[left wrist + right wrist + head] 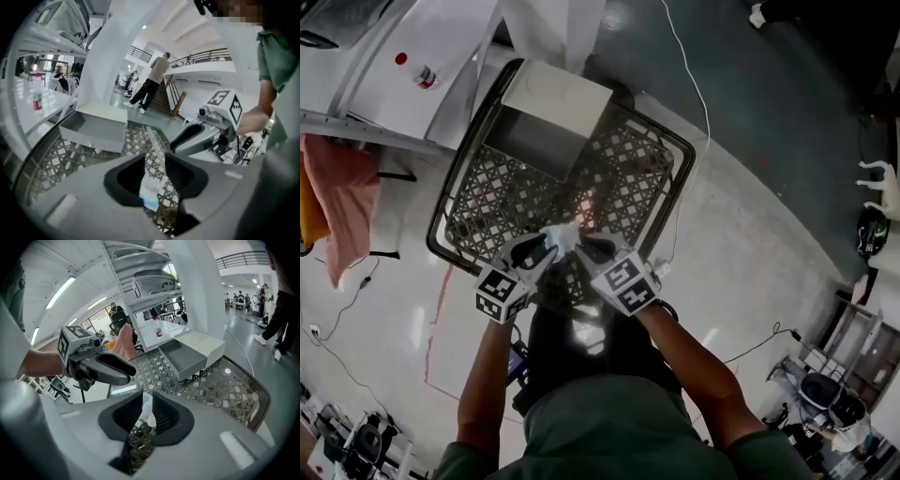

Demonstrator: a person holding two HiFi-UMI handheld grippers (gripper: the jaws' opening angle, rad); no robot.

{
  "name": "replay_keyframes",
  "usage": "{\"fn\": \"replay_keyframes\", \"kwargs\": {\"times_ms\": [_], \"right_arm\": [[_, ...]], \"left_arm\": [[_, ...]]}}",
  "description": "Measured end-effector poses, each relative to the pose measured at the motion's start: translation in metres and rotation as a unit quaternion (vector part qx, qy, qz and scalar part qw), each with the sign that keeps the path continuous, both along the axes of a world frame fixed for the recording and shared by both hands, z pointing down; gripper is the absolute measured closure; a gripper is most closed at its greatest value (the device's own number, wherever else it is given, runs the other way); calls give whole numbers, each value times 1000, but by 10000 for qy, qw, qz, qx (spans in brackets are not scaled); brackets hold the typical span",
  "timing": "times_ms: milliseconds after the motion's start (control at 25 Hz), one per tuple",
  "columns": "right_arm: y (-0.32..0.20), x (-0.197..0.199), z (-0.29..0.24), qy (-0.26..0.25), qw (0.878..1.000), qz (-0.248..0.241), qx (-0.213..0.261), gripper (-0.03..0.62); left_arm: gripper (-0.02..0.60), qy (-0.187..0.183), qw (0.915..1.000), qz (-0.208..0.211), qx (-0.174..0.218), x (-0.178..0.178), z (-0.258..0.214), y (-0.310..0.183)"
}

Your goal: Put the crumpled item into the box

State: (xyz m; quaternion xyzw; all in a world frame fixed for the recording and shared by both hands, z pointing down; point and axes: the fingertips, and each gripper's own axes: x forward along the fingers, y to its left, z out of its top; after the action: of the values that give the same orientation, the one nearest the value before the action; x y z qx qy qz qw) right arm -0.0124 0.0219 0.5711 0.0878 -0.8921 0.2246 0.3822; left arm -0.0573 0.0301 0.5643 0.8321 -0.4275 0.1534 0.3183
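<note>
Transfer step, not yet at the target. With left tool [546, 246] and right tool [586, 246] each spread part-way around the crumpled item [565, 234], no firm pinch, though perhaps brushing the right pads. Low over the lattice bench [675, 155], apart from the box [553, 112] beyond. Next: re-pinch, lift, carry forward, drop inside.
</note>
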Motion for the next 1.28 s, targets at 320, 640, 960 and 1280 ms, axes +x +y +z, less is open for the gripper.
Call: {"fn": "replay_keyframes", "kwargs": {"times_ms": [320,640,960,1280], "right_arm": [[11,-2,53,398,9987,-240,-200,482],[15,0,99,772,9957,-362,-354,441],[19,-1,124,925,9936,-408,-510,441],[24,-5,143,1078,9910,-481,-638,441]], "left_arm": [[392,167,9989,174,-409,9,44,4],[308,90,9966,264,-776,13,84,7],[314,44,9945,324,-990,18,111,8],[342,-104,9914,503,-1201,16,138,16]]}}
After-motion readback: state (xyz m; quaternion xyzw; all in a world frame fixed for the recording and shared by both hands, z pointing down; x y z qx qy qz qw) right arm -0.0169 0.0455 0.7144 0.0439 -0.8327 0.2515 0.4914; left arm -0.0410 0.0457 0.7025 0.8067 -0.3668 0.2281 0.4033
